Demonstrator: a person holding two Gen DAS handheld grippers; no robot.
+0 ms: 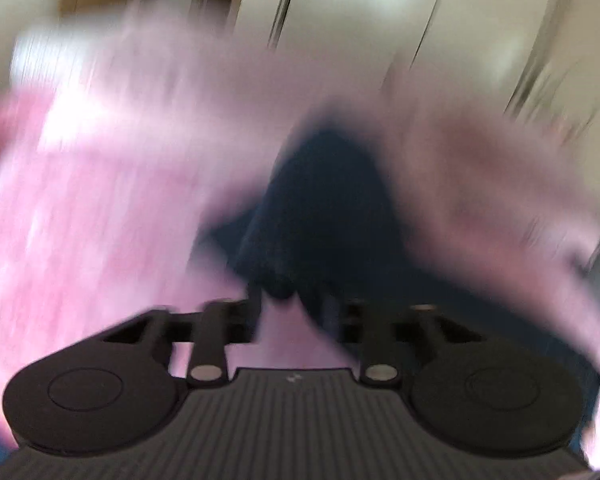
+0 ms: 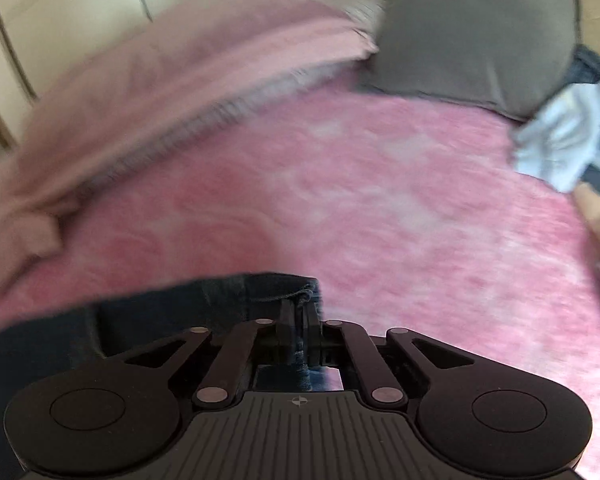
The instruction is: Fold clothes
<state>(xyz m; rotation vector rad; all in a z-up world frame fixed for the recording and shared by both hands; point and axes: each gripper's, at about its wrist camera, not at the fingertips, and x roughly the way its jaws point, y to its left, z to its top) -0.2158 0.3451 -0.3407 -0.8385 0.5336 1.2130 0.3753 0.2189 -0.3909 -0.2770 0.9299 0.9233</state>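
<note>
Item 1, dark denim garment (image 2: 204, 300): lay at the near edge of the bed, its hem corner with a loose thread caught in the right gripper (image 2: 299, 316). The right fingers (image 2: 286, 320) were clenched together on that hem, denim showing between them and behind them.

Item 2, left gripper (image 1: 294, 304): view heavily blurred. A dark bunched cloth (image 1: 320, 200), seemingly the same denim, rose in a peak just ahead of the left fingers (image 1: 254, 300), which stood somewhat apart; whether they gripped it could not be told.

Item 3, bed cover (image 2: 380, 200): pink, mottled, fleecy, spread across the bed.

Item 4, pale pink blanket (image 2: 172, 92): heaped along the far left side of the bed, edge fringed.

Item 5, grey pillow (image 2: 472, 28): at the head of the bed, upright against the wall.

Item 6, light blue cloth (image 2: 568, 136): crumpled at the right edge, beside the pillow.

Writing: no brand, label or legible text seen; only a small cross mark (image 2: 299, 401) on the right gripper's body.
</note>
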